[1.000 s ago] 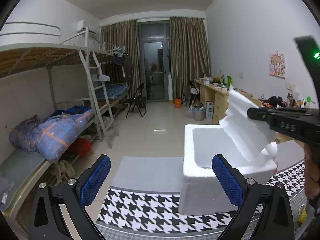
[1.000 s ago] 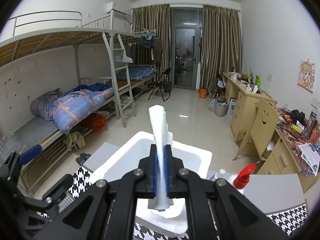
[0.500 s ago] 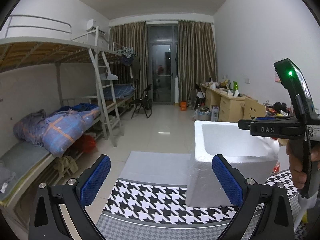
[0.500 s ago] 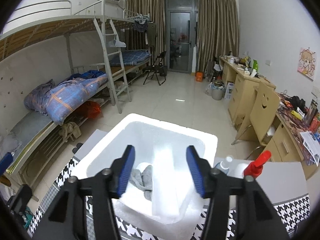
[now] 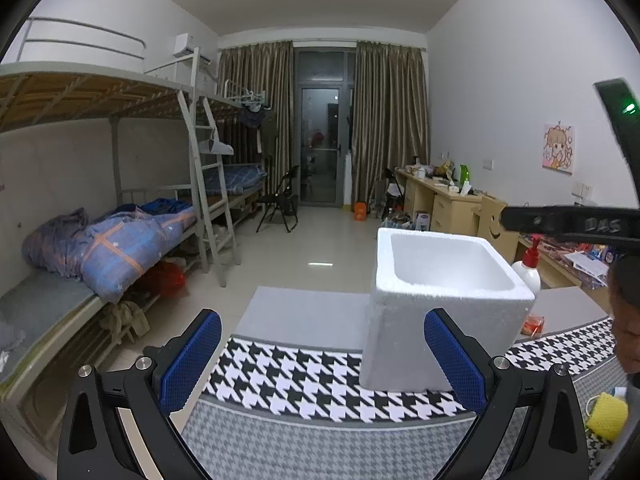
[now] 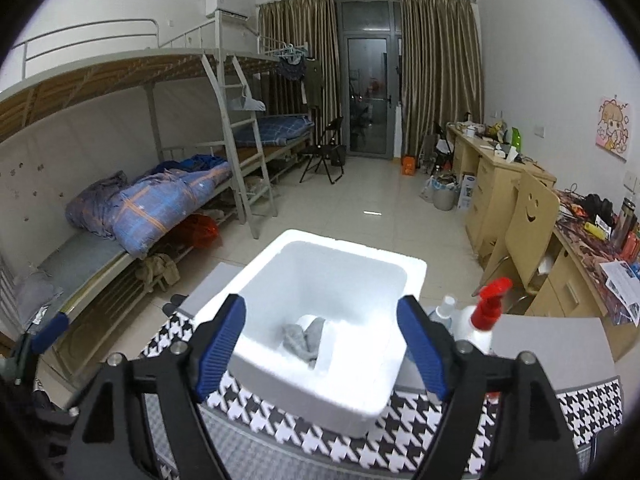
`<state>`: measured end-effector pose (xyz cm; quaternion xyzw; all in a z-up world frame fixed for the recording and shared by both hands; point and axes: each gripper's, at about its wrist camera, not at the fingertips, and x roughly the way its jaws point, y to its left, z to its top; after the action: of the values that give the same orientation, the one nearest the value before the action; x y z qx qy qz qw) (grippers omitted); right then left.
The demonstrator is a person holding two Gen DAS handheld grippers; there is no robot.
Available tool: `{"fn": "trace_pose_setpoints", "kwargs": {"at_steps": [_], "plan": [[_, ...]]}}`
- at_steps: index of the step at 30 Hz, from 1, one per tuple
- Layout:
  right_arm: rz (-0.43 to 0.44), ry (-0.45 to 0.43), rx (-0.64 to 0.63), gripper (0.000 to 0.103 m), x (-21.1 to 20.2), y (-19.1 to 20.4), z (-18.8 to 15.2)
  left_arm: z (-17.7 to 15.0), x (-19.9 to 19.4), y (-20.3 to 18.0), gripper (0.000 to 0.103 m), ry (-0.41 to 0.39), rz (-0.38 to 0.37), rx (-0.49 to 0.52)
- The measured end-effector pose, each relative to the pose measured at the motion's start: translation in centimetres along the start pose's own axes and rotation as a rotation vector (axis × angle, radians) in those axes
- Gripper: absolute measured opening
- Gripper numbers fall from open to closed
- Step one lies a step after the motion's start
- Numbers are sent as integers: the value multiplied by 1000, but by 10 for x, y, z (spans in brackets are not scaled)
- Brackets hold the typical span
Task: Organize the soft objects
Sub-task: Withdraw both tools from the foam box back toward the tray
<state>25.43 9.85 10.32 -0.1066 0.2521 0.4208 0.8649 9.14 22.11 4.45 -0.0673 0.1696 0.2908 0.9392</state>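
A white foam box (image 6: 340, 246) stands on a houndstooth-covered table (image 5: 300, 376). Inside it lie a crumpled grey cloth (image 6: 304, 338) and a white foam sheet (image 6: 327, 354) leaning beside the cloth. My right gripper (image 6: 320, 348) hovers over the box's near rim. Its jaws are opening, with nothing pressed between the blue pads. In the left wrist view my left gripper (image 5: 322, 360) is open and empty, low over the table to the left of the box (image 5: 440, 320). A yellow sponge (image 5: 606, 416) lies at the table's right edge.
A spray bottle with a red nozzle (image 6: 484, 312) and a smaller bottle (image 6: 444, 308) stand just right of the box. Bunk beds with bedding (image 6: 160, 204) line the left wall and desks (image 6: 500, 172) the right. A hand (image 5: 628, 320) holds the right tool.
The right gripper was shut on the upright white foam sheet. It has opened, and the sheet has dropped into the box beside the grey cloth. The left gripper has drifted slightly and stays open.
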Motion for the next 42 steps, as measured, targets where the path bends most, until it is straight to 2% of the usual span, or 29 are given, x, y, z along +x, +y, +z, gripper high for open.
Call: {"fn": "trace_pose_setpoints", "kwargs": {"at_steps": [6,11,16,22,34,42], "plan": [[14,-31,-10,96,-32,8,-17,-19,-19,-5,102,-22,18,-4],[41,-42,-26,96,-54,10,-39,-26,-29,-18,102,-13,-6,18],[42,-55,11,97,-72,6,-54,-33,-41,-22,102,-8,-27,3],[42,-68,17,97,-92,0,-72,-40,-61,-25,102,-35,-48,3],[15,-112,4,97,-126,2,-110,-58,-83,-29,102,-56,-79,-30],[-14,-133,11,97,-140,-3,-135,-66,-85,-38,102,-37,-120,-32]]}}
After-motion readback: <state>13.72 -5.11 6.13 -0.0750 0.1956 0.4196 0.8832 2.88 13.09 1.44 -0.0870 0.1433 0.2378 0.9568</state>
